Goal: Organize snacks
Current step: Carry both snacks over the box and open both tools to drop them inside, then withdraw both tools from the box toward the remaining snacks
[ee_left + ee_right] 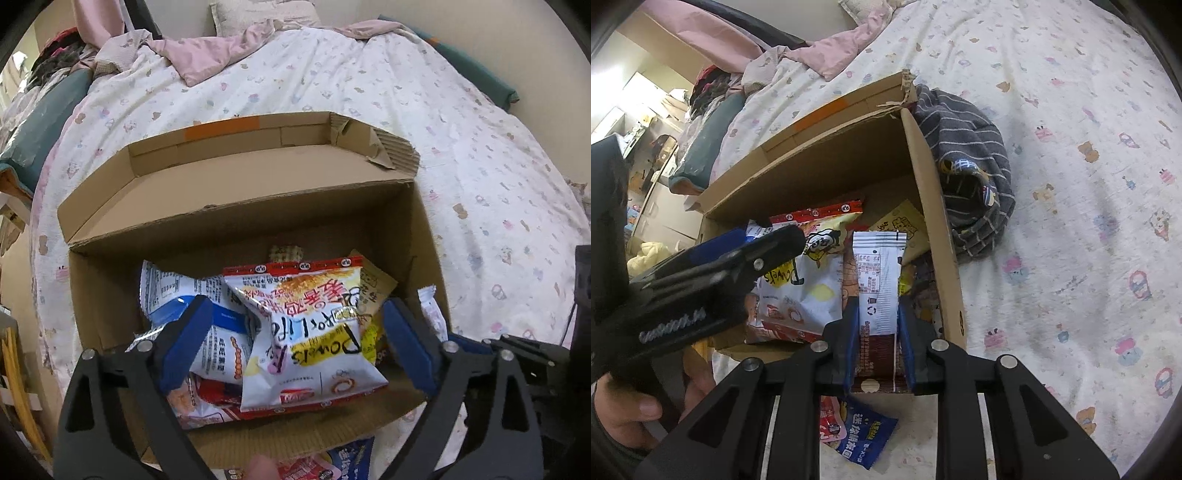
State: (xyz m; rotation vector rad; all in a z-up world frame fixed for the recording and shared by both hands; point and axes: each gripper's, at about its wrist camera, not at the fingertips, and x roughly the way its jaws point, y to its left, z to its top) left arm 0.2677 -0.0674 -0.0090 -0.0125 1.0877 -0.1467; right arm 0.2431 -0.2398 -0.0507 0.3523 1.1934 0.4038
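An open cardboard box (236, 206) sits on the bed and holds several snack bags. On top lies a white, yellow and red chip bag (314, 332), next to a blue and white bag (218, 332). My left gripper (295, 343) is open above the box, its blue pads on either side of the chip bag, holding nothing. My right gripper (877, 332) is shut on a narrow white and brown snack packet (879, 280), held upright over the box's right side (934, 206). That packet's tip shows in the left wrist view (430, 310). The left gripper shows in the right wrist view (764, 247).
A blue and red snack bag (857, 435) lies on the bed in front of the box; it also shows in the left wrist view (347, 458). A grey striped cloth (967, 166) lies right of the box. Pink bedding (221, 51) is piled at the bed's far end.
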